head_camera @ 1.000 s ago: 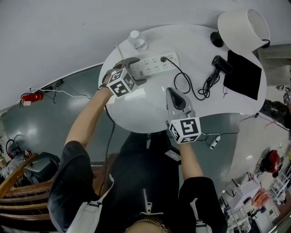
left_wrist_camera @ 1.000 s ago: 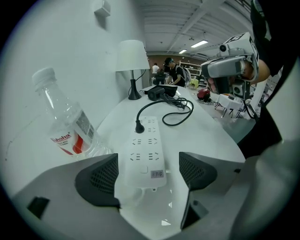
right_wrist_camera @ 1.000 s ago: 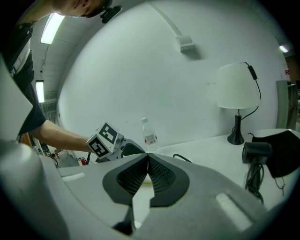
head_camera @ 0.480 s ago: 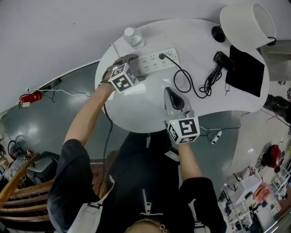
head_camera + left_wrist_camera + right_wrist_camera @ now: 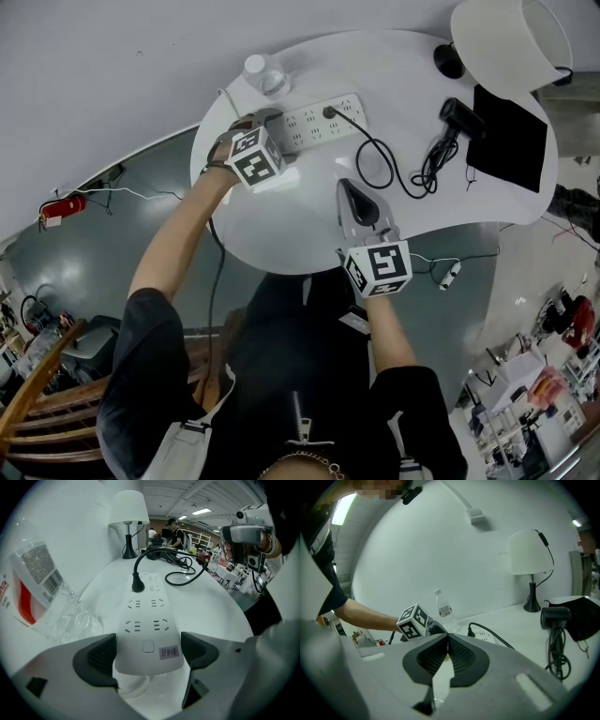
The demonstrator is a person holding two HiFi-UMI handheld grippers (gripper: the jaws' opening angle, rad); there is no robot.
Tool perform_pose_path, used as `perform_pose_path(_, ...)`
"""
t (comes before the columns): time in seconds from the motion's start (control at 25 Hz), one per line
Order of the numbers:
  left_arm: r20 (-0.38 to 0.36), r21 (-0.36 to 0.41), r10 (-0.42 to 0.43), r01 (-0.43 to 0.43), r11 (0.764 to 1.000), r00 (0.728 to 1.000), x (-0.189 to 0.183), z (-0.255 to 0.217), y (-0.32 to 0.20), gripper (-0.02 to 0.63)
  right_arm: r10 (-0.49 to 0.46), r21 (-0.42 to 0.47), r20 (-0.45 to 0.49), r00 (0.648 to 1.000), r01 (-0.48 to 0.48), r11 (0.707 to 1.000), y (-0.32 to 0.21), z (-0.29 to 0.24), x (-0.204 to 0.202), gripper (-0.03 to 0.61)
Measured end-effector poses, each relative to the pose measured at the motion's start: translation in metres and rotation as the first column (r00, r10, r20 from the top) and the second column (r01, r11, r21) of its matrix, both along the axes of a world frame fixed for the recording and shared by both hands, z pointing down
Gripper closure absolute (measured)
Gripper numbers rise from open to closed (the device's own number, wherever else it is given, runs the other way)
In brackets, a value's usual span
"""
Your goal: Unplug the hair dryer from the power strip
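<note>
Straddling the partly hidden power strip [image 5: 147, 620], left gripper [image 5: 149, 651] gapes, seemingly untouching; right gripper [image 5: 446, 656] closed.

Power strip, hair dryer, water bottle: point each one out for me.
power strip [image 5: 314, 122], head view, middle of its socket face.
hair dryer [image 5: 459, 117], head view, its black body.
water bottle [image 5: 265, 79], head view, its clear shoulder.

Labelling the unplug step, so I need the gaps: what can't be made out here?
- Left gripper view: print on the small sticker of the white power strip, between the open left claw, is too small to read.
- Head view: that claw's marker cube covers the strip's near end.
- Right gripper view: the shut right claw hides most of the strip.
</note>
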State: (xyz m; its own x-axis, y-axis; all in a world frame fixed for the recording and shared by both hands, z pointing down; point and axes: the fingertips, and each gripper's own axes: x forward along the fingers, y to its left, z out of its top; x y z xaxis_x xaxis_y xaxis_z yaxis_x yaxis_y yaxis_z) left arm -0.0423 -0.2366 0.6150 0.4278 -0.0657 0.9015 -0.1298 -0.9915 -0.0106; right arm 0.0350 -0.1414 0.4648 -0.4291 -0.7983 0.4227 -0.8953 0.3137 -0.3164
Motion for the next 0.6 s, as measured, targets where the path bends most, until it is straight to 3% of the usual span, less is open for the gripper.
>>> perform_pose_path(0.36, 0.028, 0.005, 0.049, -0.049, 0.999, 0.998, 0.002, 0.0, 0.0, 0.201, 0.018, 0.034, 0.009, 1.0, -0.018, 0.999, -0.016, 0.01, -0.006, 0.574)
perform_pose_path(0.6, 0.027, 0.01, 0.04, -0.041, 0.999, 0.999, 0.003, 0.001, -0.001, 0.201, 0.058, 0.099, -0.069, 0.996, -0.05, 0.994, -0.033, 0.022, -0.001, 0.574)
